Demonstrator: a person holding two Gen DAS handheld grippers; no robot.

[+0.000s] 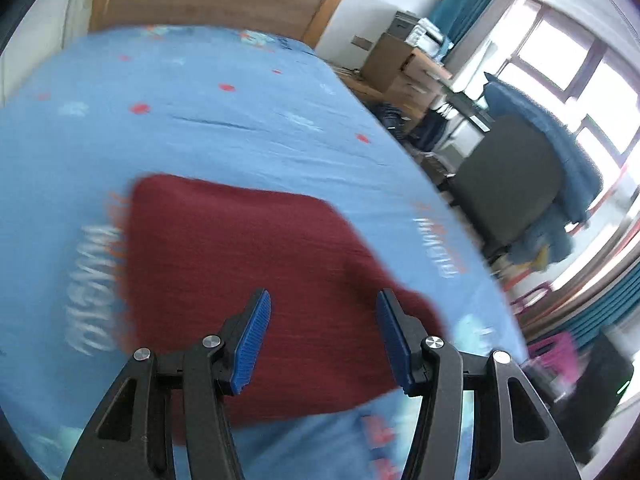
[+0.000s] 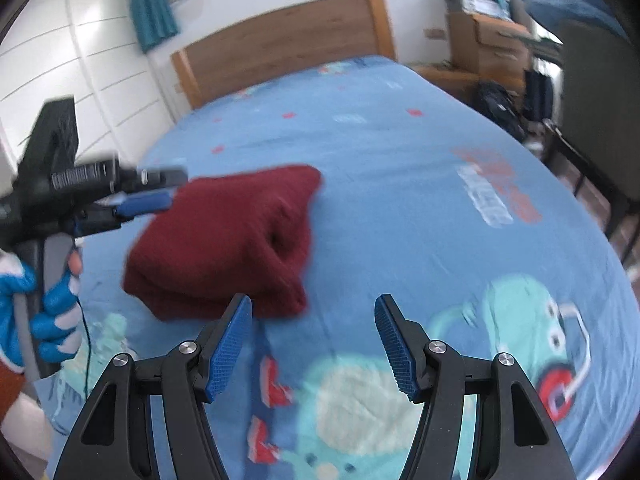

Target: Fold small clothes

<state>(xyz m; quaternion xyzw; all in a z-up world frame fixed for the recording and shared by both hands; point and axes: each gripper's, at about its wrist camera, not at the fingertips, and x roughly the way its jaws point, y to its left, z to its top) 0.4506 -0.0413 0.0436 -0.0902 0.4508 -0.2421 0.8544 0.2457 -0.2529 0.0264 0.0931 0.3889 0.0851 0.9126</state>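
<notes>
A dark red knit garment (image 1: 256, 280) lies folded into a rough rectangle on the blue patterned bed sheet (image 1: 200, 120). My left gripper (image 1: 323, 300) is open and empty, hovering just above the garment's near part. In the right wrist view the same garment (image 2: 224, 240) lies left of centre on the sheet (image 2: 400, 184). My right gripper (image 2: 313, 304) is open and empty, over the sheet just right of the garment's near corner. The left gripper (image 2: 160, 192) shows there at the garment's left edge, open, held by a blue-gloved hand (image 2: 44, 320).
A wooden headboard (image 2: 288, 48) stands at the far end of the bed. To the right of the bed are cardboard boxes (image 1: 404, 68), a dark chair (image 1: 512, 184) draped with blue cloth, bags on the floor (image 2: 500, 108) and a window (image 1: 560, 60).
</notes>
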